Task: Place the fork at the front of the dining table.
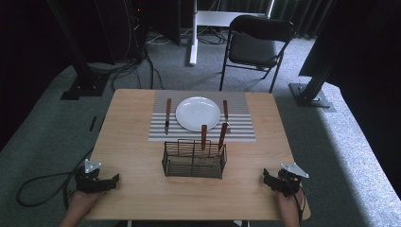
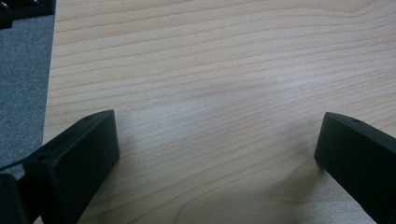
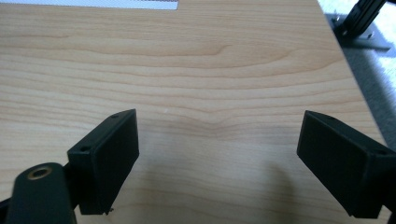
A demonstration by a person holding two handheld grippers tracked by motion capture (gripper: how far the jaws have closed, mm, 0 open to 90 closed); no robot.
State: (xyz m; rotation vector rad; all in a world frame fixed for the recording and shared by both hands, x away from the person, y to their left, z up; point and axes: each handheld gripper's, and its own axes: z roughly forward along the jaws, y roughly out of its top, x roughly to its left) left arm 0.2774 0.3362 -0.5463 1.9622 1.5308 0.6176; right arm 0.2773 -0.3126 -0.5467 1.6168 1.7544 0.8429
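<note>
A white plate [image 1: 198, 113] lies on a striped placemat [image 1: 239, 130] at the far middle of the wooden table [image 1: 137, 156]. A wooden-handled knife [image 1: 167, 115] lies left of the plate and another utensil [image 1: 226, 113] lies to its right. In front of the mat stands a black wire caddy [image 1: 194, 159] with two wooden-handled utensils [image 1: 204, 137] upright in it. My left gripper [image 1: 105, 182] rests at the near left corner, open over bare wood [image 2: 219, 135]. At the near right corner my right gripper [image 1: 270, 179] is open too, nothing between its jaws [image 3: 217, 144].
A black folding chair [image 1: 255, 45] stands beyond the table, with a white desk leg [image 1: 193, 33] and black frame posts [image 1: 317, 75] on grey carpet. Cables lie on the floor at the left [image 1: 38, 187]. The table's right edge [image 3: 355, 84] is close to my right gripper.
</note>
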